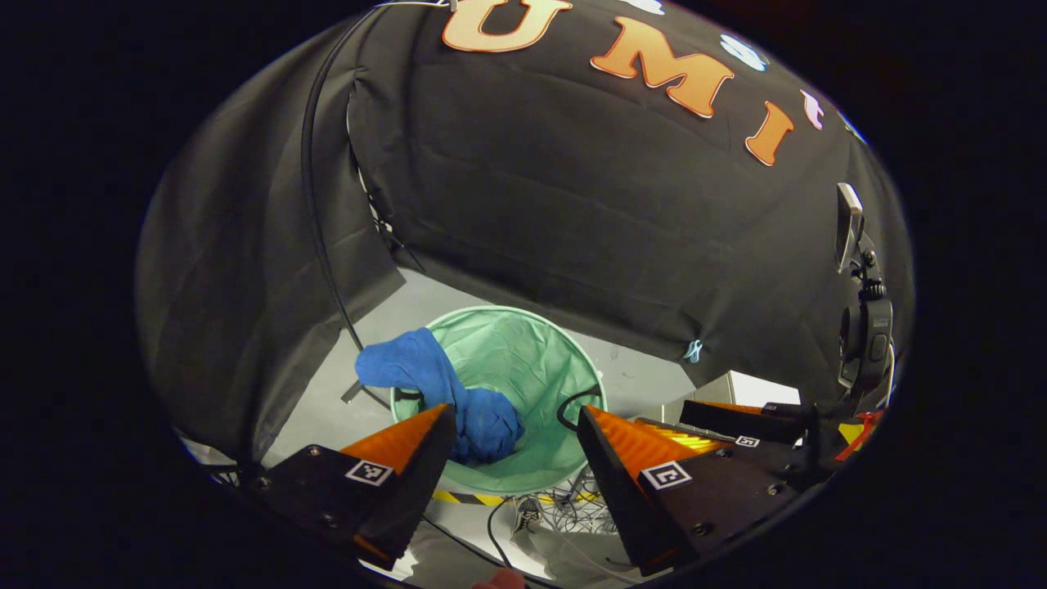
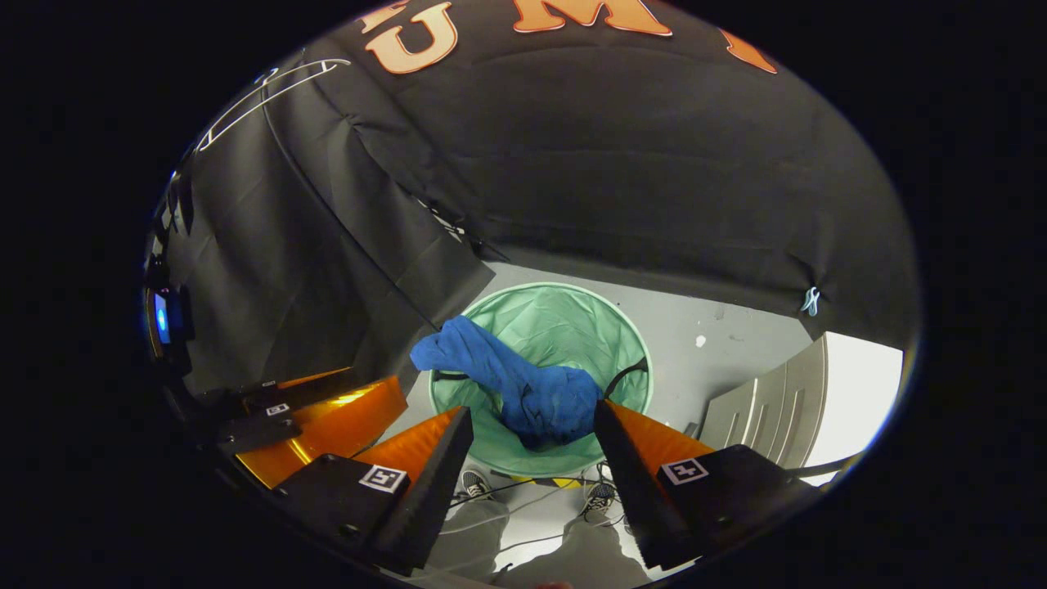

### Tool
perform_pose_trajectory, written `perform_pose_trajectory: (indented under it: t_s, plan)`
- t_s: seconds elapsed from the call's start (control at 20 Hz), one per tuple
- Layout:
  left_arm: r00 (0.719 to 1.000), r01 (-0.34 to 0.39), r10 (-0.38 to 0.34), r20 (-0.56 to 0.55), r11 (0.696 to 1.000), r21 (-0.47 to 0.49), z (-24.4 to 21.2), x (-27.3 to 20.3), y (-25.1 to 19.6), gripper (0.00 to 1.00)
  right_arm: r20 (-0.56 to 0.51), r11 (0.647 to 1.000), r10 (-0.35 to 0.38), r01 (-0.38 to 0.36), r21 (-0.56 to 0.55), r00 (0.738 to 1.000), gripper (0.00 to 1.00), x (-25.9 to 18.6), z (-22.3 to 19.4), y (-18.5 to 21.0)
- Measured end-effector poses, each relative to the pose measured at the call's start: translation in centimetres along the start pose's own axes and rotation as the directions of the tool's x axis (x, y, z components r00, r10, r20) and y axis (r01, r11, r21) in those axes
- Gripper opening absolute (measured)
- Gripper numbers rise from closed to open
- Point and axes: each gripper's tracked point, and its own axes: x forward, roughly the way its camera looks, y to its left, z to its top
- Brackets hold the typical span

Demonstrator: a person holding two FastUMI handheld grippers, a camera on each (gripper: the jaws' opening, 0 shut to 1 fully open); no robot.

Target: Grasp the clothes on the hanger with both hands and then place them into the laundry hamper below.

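Recording booth, lab-like, not home. Black cloth wall (image 1: 572, 204) fills upper frame, hung in folds, clipped at lower right edge. Bare grey floor (image 2: 720, 343) below. Loose cables (image 1: 572, 499) and yellow-black tape (image 1: 474, 497) at bottom centre. Mounted device (image 1: 859, 327) on stand, right edge.

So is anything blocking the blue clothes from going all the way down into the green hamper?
Nothing visible blocks them. The blue clothes already hang partly inside the green hamper, with one end draped over its rim. Both claws are open above it, holding nothing.
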Motion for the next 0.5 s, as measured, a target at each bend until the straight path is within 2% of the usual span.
perform_pose_trajectory:
  t_s: [0.25, 0.35, 0.5]
  plan:
    - [0.982, -0.035, 0.032, 0.187, 0.999, 0.013, 4.8, -4.6, 0.4, 0.95, 0.151, 0.997, -0.028, 0.038, -0.065, 0.988, 0.97, -3.5, 3.8, -0.1]
    - [0.973, -0.013, 0.014, 0.232, 1.000, -0.004, 7.1, -6.0, -0.3, 0.95, 0.222, 0.996, -0.012, 0.031, -0.079, 0.975, 0.98, -5.3, 6.0, 0.8]
    - [0.952, 0.034, -0.015, 0.306, 0.998, -0.056, 9.7, -7.8, -1.3, 0.95, 0.340, 0.994, 0.000, 0.037, -0.101, 0.941, 0.97, -9.1, 9.9, 1.9]
